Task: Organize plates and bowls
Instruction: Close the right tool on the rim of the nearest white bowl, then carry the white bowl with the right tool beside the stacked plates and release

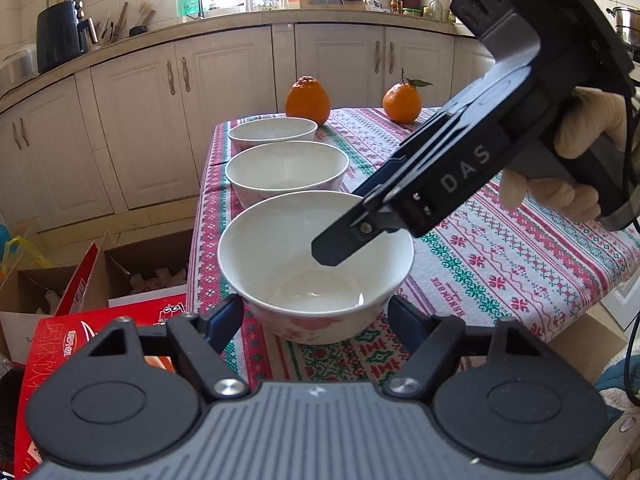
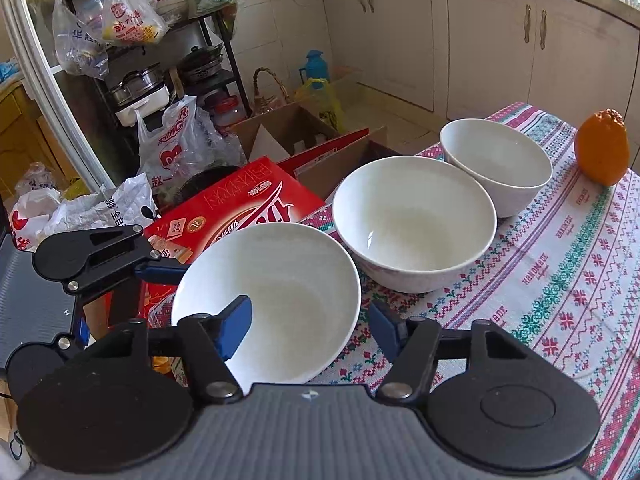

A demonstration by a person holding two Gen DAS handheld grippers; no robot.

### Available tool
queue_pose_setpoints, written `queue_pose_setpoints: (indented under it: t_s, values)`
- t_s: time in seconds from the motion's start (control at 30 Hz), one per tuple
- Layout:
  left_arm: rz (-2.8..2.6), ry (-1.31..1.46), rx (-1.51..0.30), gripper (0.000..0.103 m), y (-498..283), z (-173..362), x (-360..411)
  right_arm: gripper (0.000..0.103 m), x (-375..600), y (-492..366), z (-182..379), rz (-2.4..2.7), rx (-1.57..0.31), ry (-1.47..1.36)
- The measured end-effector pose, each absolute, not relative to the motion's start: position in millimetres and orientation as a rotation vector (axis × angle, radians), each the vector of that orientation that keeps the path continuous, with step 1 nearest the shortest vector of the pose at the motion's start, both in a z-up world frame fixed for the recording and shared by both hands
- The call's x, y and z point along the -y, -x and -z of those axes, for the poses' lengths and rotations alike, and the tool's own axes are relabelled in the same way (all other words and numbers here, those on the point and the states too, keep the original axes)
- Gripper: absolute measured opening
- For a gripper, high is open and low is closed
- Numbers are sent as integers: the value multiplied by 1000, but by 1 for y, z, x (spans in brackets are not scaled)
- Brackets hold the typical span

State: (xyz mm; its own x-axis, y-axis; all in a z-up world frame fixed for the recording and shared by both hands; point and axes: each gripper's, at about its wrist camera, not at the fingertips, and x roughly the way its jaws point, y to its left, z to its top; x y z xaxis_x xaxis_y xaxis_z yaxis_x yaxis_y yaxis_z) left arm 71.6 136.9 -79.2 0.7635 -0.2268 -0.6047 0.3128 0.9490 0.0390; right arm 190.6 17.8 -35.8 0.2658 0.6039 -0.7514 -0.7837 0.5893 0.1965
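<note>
Fingers of my right gripper straddle the rim of the nearest bowl: blue left pad inside the bowl, right pad outside, spread wider than the wall, not pinching. Fingers of my left gripper sit apart on either side of the same bowl's base, no clear contact. Bowl is glossy white ceramic, round, deep, faint pink print on the outer wall, standing at the table's corner edge. Middle bowl sits just behind it, far bowl next, all three in a row along the table edge, same white glaze. Tablecloth is woven, red-green cross-stitch pattern. Two bumpy orange fruits stand past the bowls. Red carton lies off the table edge, beside plastic bags.
</note>
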Motion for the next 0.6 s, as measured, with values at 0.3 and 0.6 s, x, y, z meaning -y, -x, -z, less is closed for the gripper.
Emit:
queue_pose_setpoints:
  t_s: [0.3,0.6]
  values:
    - [299,-146,-651,78,-74,77,-136,67,-19,-191,37,-973,-909,203]
    - [328,-157,-655,78,-75,70,-126,67,-4,-185,32,-945,-897,175]
